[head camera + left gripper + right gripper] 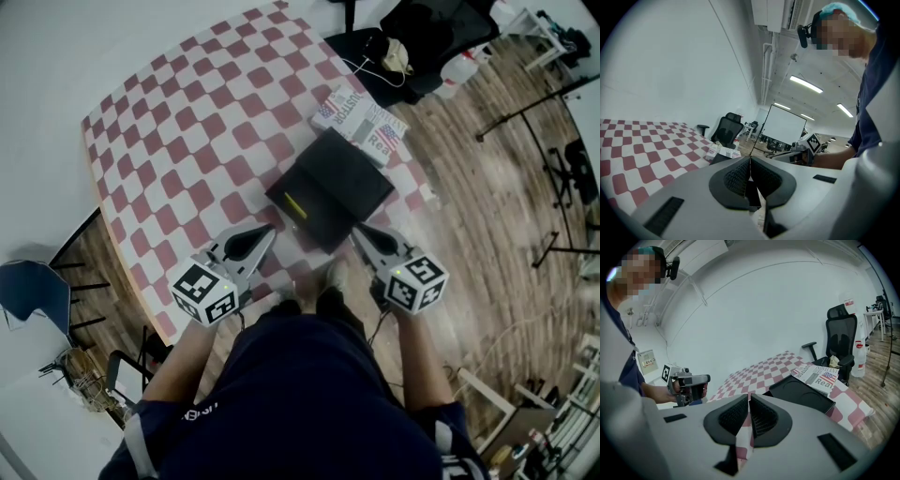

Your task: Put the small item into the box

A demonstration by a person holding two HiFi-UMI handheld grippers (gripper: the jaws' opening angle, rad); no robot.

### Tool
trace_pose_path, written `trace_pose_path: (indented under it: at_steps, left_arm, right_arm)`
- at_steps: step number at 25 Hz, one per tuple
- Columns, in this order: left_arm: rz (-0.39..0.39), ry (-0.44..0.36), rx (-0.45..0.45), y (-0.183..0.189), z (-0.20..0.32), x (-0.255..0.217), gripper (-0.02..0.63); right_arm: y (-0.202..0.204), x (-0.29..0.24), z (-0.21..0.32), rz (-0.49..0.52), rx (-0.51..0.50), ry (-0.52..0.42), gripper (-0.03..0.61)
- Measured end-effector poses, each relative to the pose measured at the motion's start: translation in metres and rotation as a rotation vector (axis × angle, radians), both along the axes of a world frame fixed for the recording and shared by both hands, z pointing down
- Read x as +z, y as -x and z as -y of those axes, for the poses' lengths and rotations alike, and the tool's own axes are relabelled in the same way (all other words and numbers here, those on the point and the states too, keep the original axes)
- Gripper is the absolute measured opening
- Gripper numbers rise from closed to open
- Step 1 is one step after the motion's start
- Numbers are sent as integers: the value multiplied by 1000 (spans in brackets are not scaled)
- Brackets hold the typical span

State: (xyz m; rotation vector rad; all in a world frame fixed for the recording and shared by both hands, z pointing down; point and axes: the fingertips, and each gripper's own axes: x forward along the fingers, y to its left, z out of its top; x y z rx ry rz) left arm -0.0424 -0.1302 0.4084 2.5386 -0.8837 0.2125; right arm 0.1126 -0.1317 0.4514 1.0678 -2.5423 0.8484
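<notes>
A flat black box (pixel 330 186) lies on the red-and-white checked table (pixel 187 122), near its front right corner. A small yellow-green strip (pixel 295 204) rests on the box's near left part. My left gripper (pixel 266 232) is shut and holds nothing, its tips just short of the box's near left edge. My right gripper (pixel 357 232), also shut and holding nothing, sits at the box's near right edge. In the right gripper view the box (pixel 802 393) lies ahead to the right of the shut gripper (pixel 750 414). The left gripper view shows the shut gripper (pixel 750 177) and only a sliver of the box (pixel 720 158).
A printed newspaper-style packet (pixel 362 120) lies just behind the box, at the table's right edge. A black office chair (pixel 422 33) and a plastic bottle (pixel 457 69) stand on the wooden floor beyond the table. Stands and cables are at the right.
</notes>
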Motion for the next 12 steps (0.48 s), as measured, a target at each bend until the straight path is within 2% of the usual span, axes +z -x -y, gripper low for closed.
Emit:
trace_pose_path:
  at_steps: [12]
  left_arm:
    - [-9,2,-12,4,-8,2,32]
  right_arm:
    - [1,6,-10,0,6,25,21]
